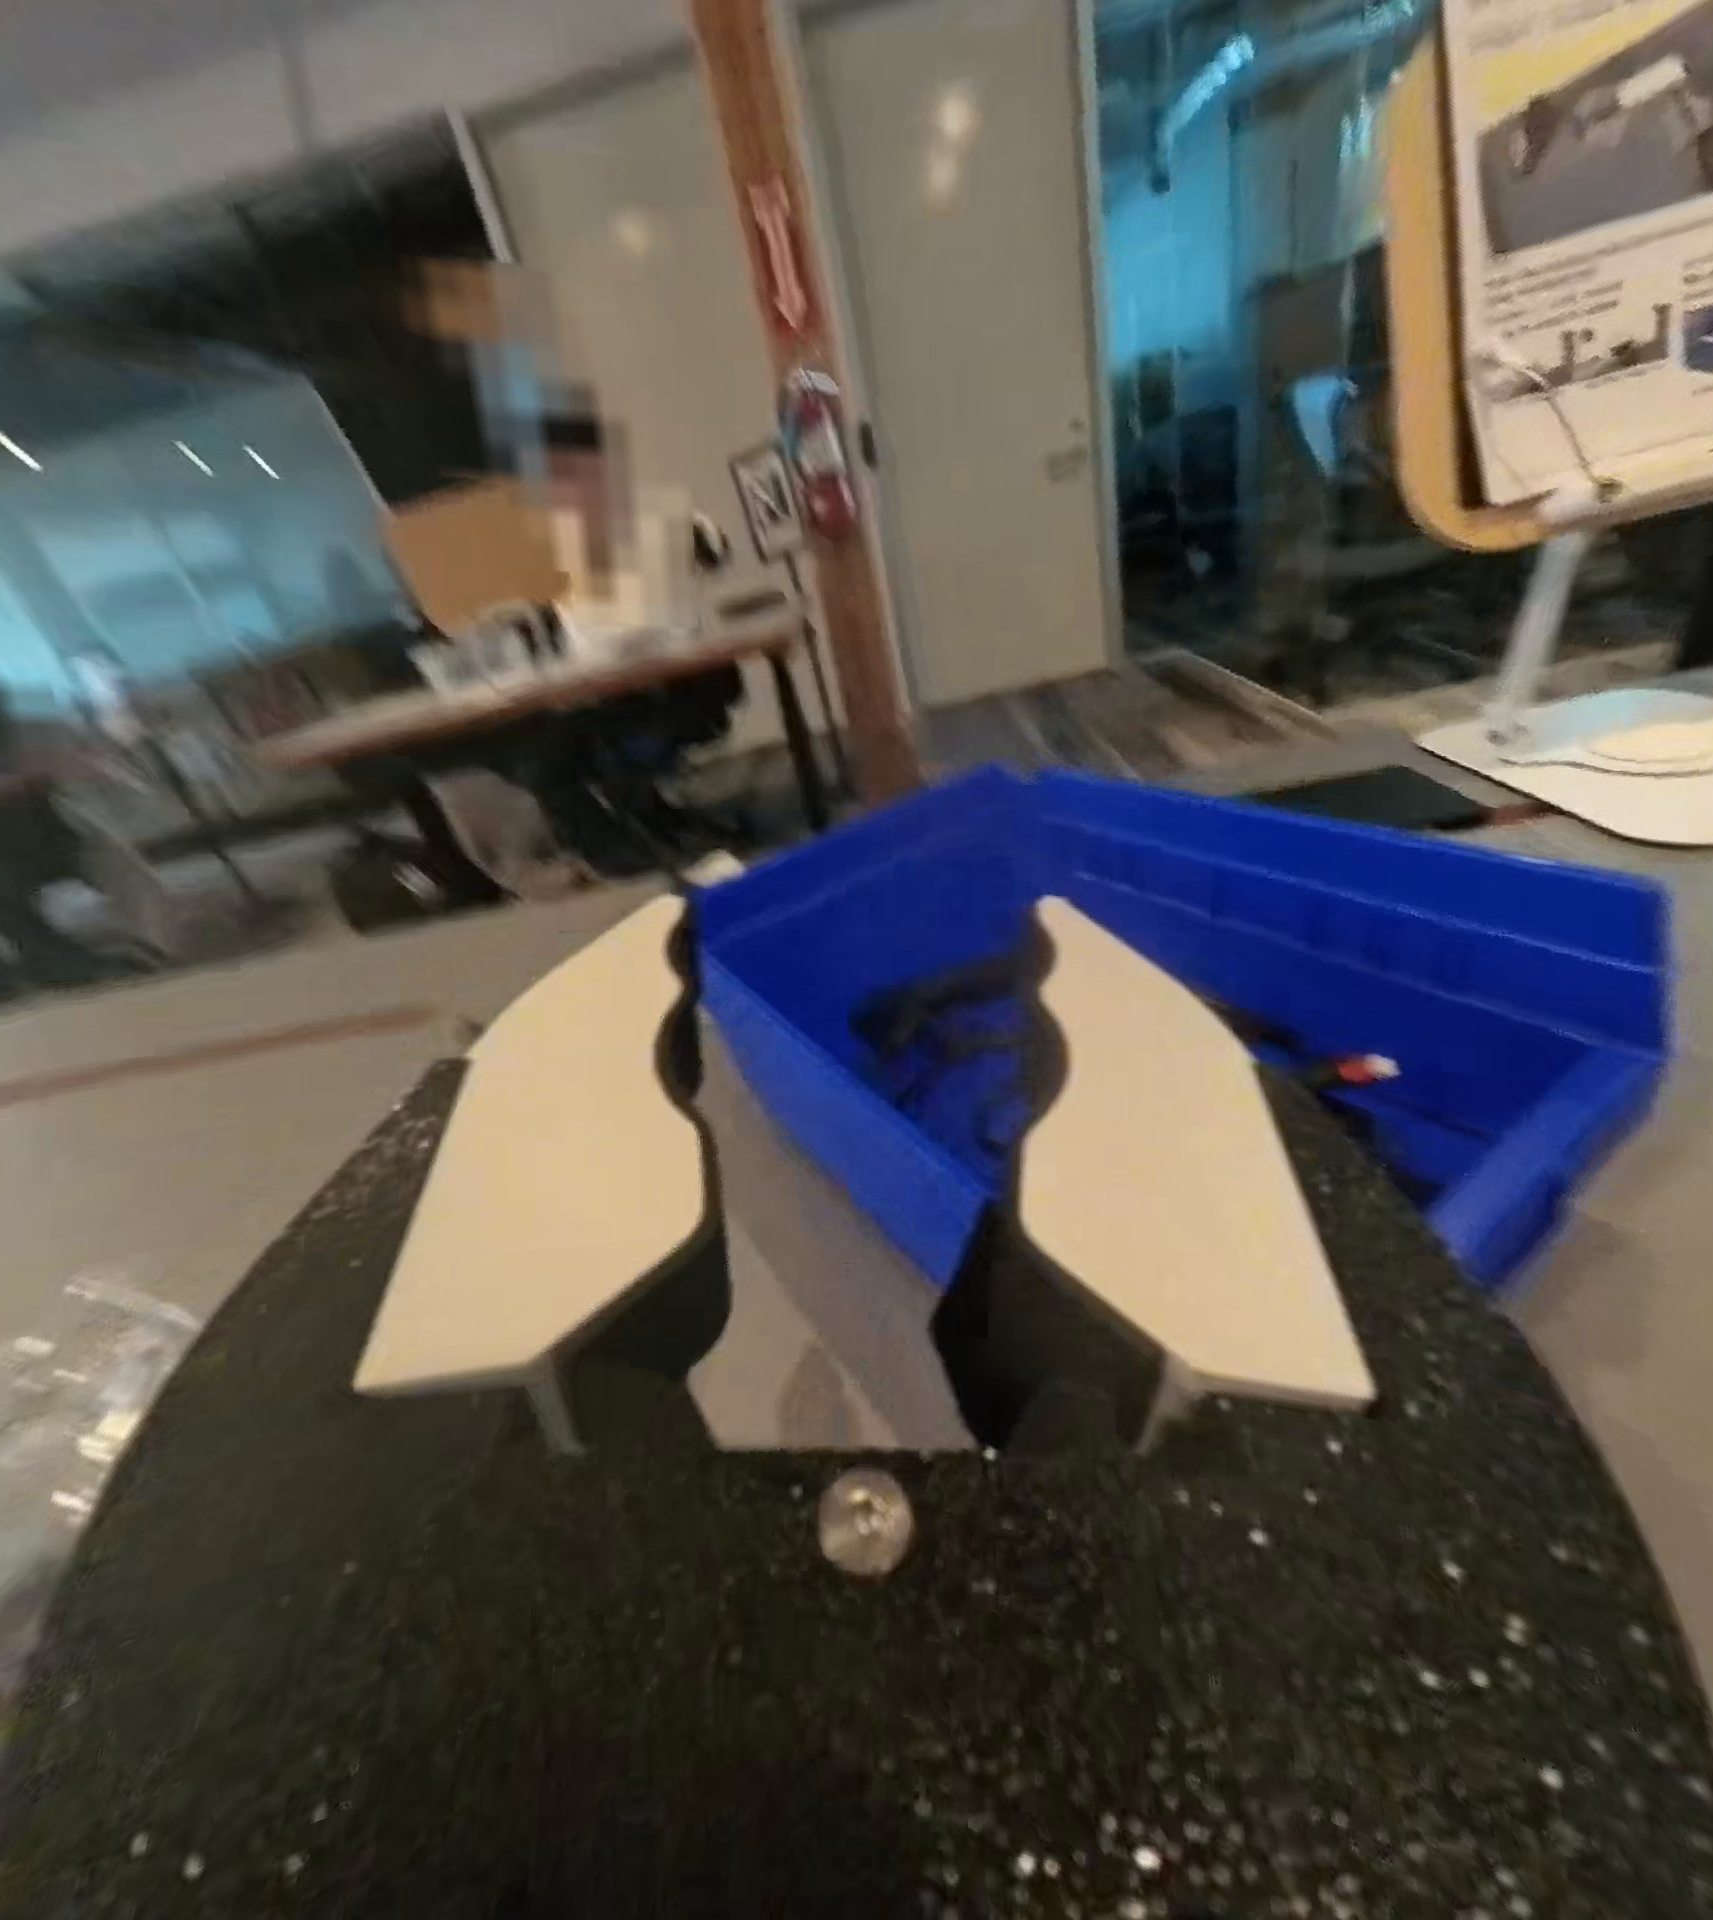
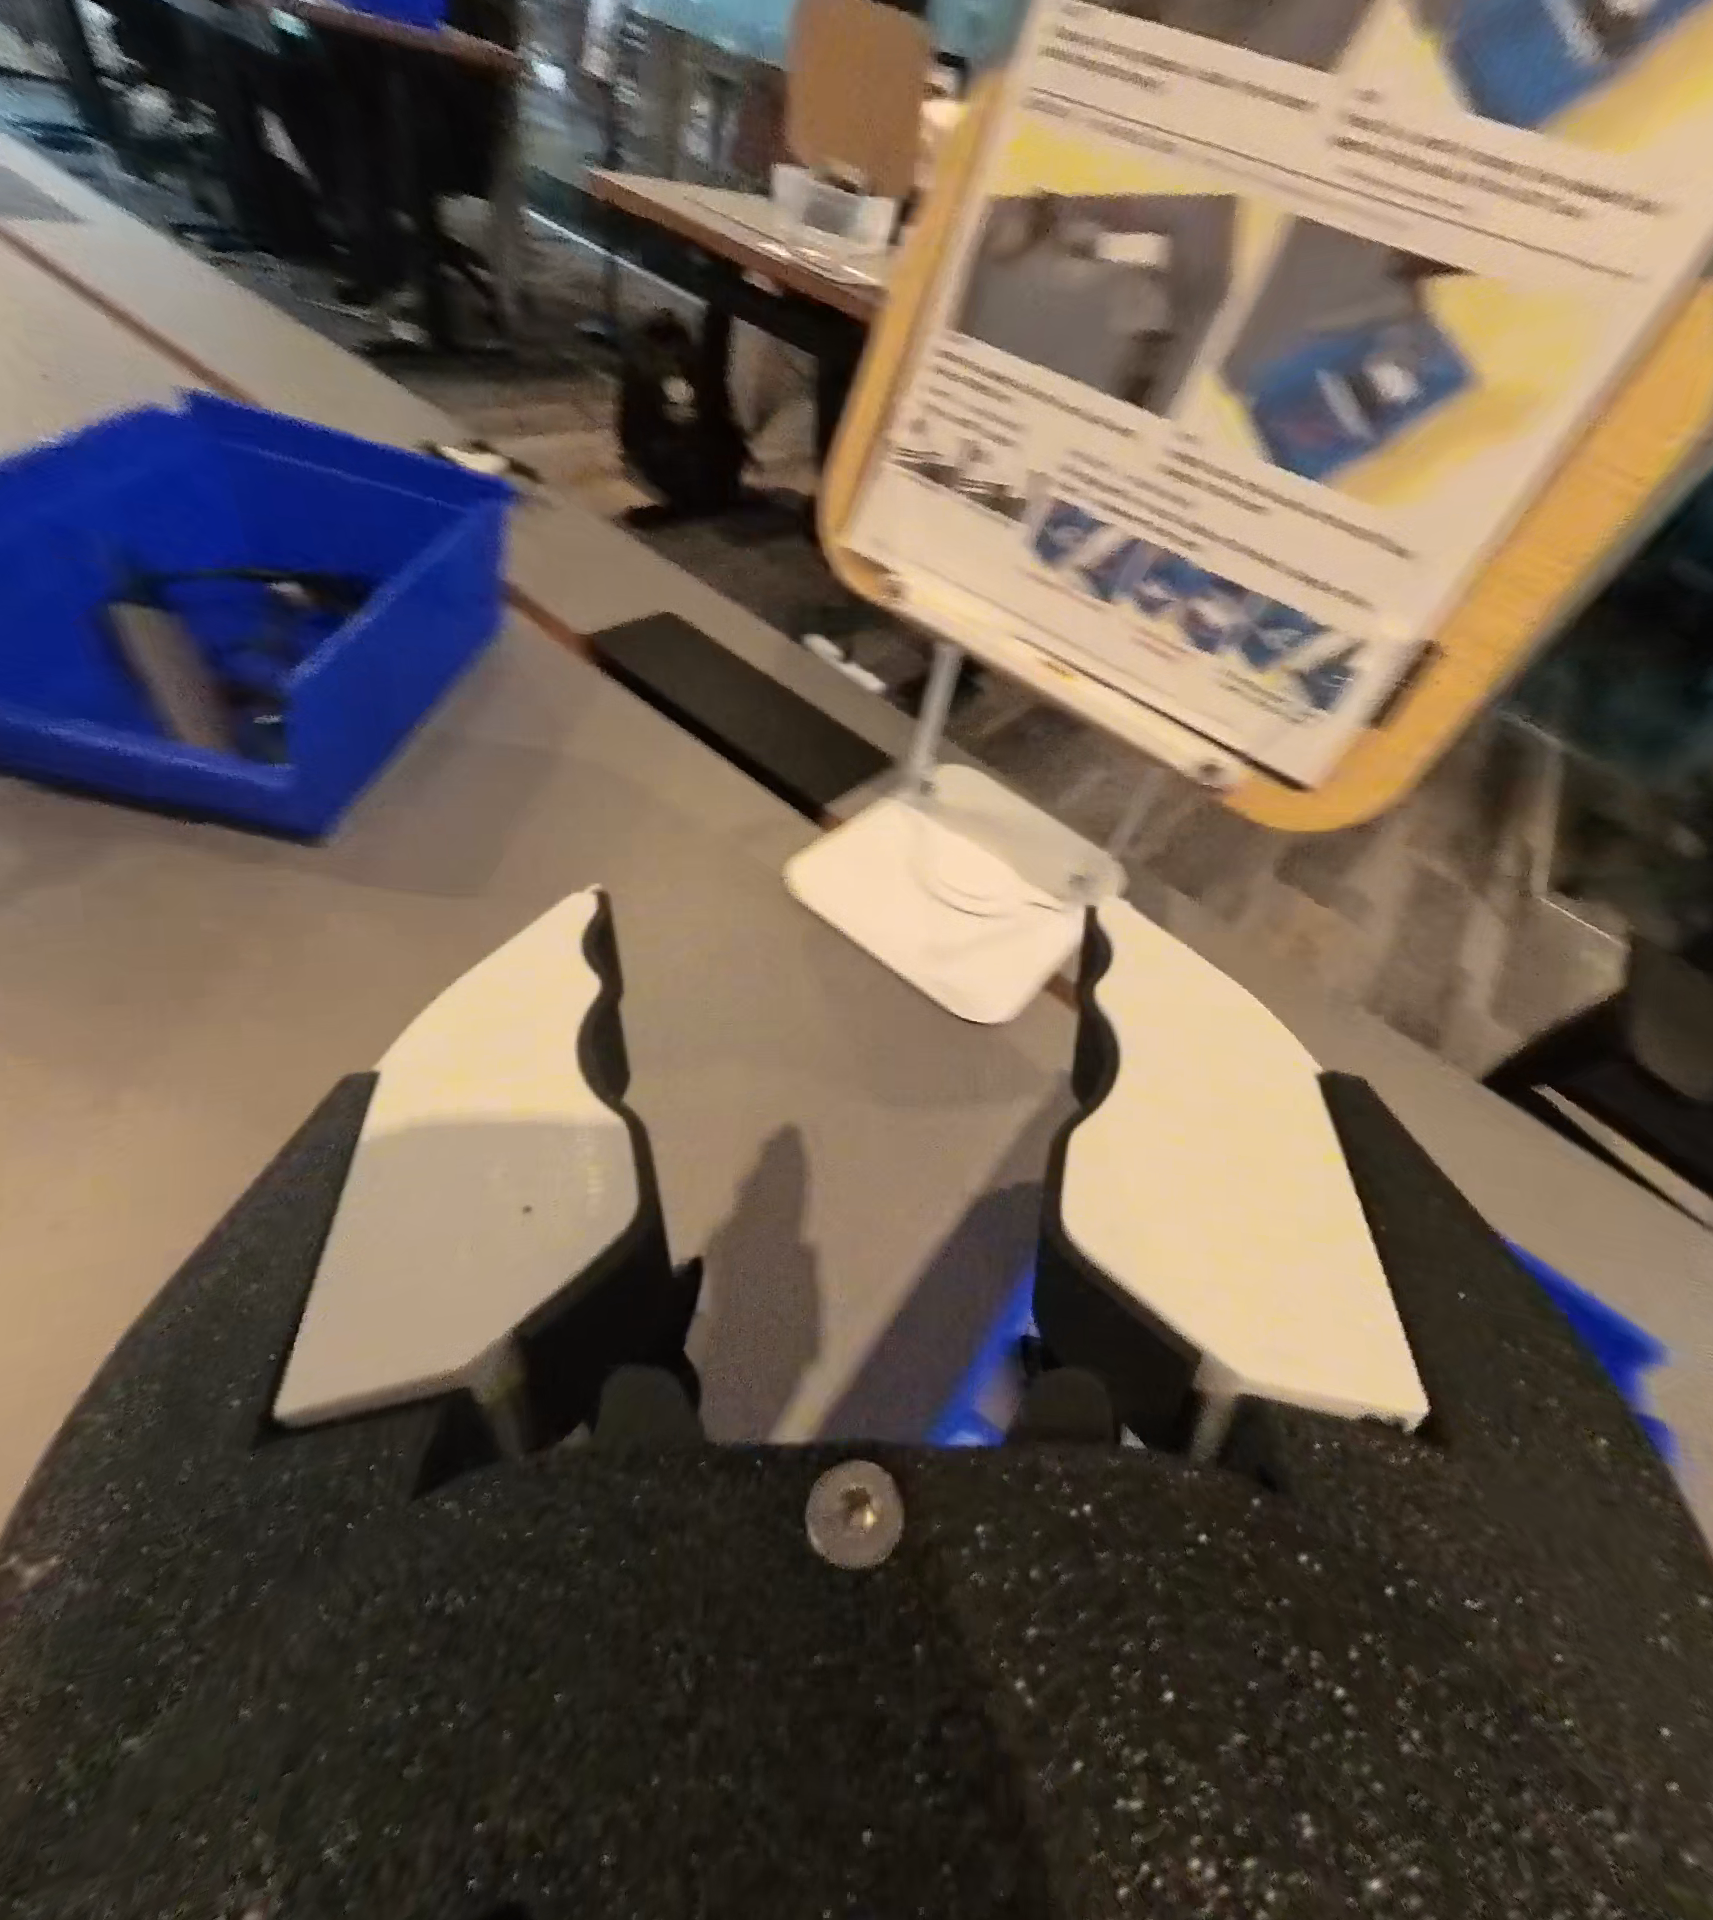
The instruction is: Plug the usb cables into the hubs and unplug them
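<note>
Grey tabletop (image 2: 156, 1039) under both my tools, blurry office behind, and a sign stand (image 2: 1278, 364) on its white base off to the right. My left gripper (image 1: 857, 925) is spread wide with nothing between the fingers, hanging over the near corner of the blue bin (image 1: 1247, 914), where dark cables (image 1: 945, 1049) lie tangled and a red-tipped plug (image 1: 1356, 1067) shows. My right gripper (image 2: 841, 914) gapes wide too, empty over bare table, that blue bin well off to its left; hubs I can't make out.
</note>
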The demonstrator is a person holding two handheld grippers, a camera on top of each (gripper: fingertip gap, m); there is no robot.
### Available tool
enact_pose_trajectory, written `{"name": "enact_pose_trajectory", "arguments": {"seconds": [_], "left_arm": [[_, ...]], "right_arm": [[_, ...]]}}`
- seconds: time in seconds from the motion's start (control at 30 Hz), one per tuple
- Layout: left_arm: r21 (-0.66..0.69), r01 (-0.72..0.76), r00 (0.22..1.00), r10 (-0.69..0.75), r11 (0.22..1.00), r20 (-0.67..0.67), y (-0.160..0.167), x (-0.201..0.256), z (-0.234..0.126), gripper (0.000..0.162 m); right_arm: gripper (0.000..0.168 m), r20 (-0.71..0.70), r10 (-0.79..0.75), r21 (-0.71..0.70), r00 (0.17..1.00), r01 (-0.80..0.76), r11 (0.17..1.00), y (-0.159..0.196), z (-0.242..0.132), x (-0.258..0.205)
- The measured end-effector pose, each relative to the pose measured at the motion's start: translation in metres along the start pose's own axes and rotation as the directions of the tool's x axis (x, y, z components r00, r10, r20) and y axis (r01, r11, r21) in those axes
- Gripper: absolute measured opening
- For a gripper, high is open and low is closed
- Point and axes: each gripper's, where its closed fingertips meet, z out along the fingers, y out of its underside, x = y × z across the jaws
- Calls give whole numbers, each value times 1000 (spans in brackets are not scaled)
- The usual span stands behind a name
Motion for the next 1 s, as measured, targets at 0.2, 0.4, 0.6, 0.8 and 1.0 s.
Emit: {"name": "enact_pose_trajectory", "arguments": {"seconds": [0.2, 0.4, 0.6, 0.8, 1.0], "left_arm": [[-409, 194, 957, -263, 892, -119, 49, 29, 6, 96], [-711, 110, 974, -218, 695, -63, 99, 42, 2, 85], [-799, -108, 994, 84, 591, -72, 113, 20, 2, 31], [-826, -163, 974, 222, 540, -47, 121, -20, 5, 25], [-844, -100, 976, 216, 527, 19, 126, -59, 15, 29]], "right_arm": [[90, 119, 8, 150, 993, -26, 988, 6, 27, -99], [90, 74, -44, 187, 996, 30, 982, 45, 68, -135], [84, 37, -60, 213, 998, 51, 976, 81, 76, -142], [75, 54, -16, 238, 998, 2, 971, 84, 73, -140], [75, 78, 2, 216, 997, -19, 976, 91, 78, -145]]}}
